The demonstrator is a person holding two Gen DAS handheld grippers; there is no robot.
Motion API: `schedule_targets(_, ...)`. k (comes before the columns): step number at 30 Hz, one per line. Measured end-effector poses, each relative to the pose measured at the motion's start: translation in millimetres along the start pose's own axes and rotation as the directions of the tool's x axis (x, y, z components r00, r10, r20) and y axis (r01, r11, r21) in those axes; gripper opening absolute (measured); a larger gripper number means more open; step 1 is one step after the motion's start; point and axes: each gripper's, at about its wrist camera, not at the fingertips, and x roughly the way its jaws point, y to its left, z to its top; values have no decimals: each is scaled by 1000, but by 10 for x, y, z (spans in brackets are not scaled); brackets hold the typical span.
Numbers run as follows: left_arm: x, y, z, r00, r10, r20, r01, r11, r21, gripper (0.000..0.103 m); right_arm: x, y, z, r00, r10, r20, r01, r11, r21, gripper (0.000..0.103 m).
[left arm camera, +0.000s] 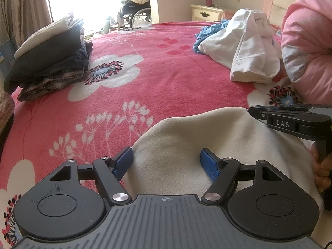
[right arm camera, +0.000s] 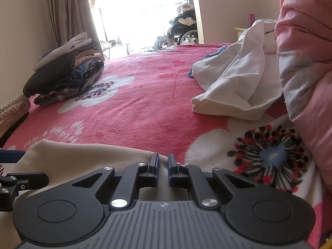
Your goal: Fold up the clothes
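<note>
A cream garment (left arm camera: 186,143) (right arm camera: 87,157) lies flat on the pink flowered bedspread (left arm camera: 166,66) (right arm camera: 145,108), close to the near edge. My left gripper (left arm camera: 167,162) hovers over its middle, open, blue pads (left arm camera: 124,161) wide apart with nothing between them. My right gripper (right arm camera: 163,164) sits at the garment's far right edge, its fingers drawn close with a narrow strip of cream cloth between them. From the left wrist view, the right gripper (left arm camera: 290,120) lies low over the cloth, held by a hand (left arm camera: 320,166).
A stack of folded clothes (left arm camera: 51,58) (right arm camera: 68,72) stands at the far left of the bed. A loose white garment (left arm camera: 244,47) (right arm camera: 234,78) over blue cloth (left arm camera: 207,31) lies at the right. A pink quilt (left arm camera: 307,41) (right arm camera: 307,62) bulges beside it. Beyond the bed are a nightstand (left arm camera: 207,12) and wheelchair (left arm camera: 137,6).
</note>
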Motion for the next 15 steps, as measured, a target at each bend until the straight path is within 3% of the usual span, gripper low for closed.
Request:
schedule_targets(11,-140,102,83,997,-62,42,62,998,-8,70,-4,-31,-8,1000,11,6,-11,1000,11,7)
schedule_targets(15,-109,-10,87,995,-87,50,85,996,40,70,-9,-29,-14,1000,11,8,-11,1000,10,7)
